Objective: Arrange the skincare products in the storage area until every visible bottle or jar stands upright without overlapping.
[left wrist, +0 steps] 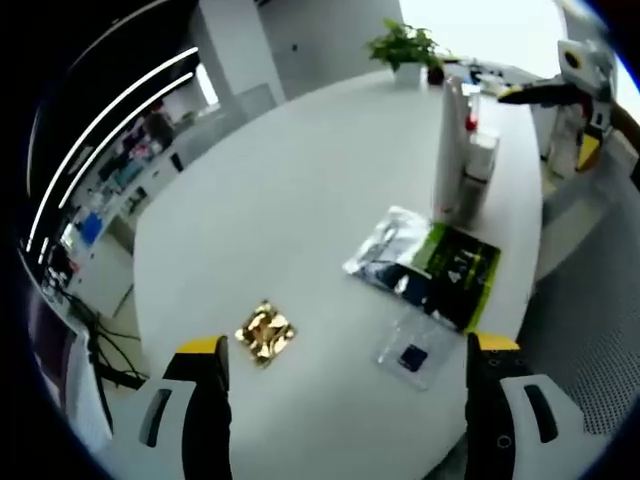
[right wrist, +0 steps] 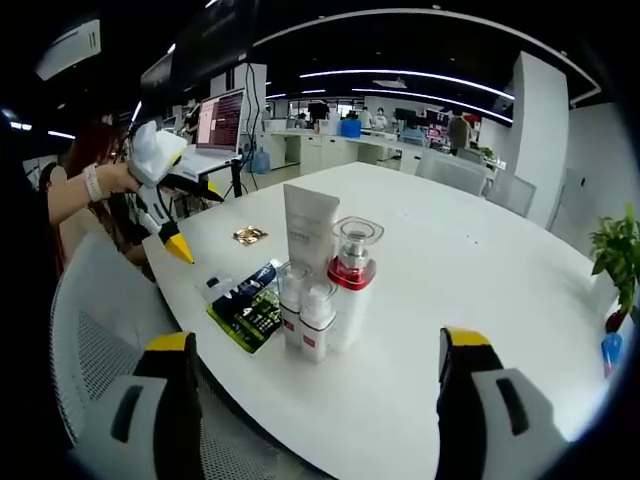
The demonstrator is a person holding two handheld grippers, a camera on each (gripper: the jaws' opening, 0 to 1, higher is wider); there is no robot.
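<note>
A cluster of skincare products stands upright on the round white table: a tall white tube, a clear-capped bottle with a red band and two small white bottles. From the left gripper view the same cluster stands near the table's far edge. My right gripper is open, just short of the small bottles. My left gripper is open over the table with nothing between its jaws; it also shows in a person's hand.
Flat sachets lie on the table: a green-black packet, a silver packet, a clear one and a gold square. A potted plant stands at the far edge. A mesh chair sits beside the table.
</note>
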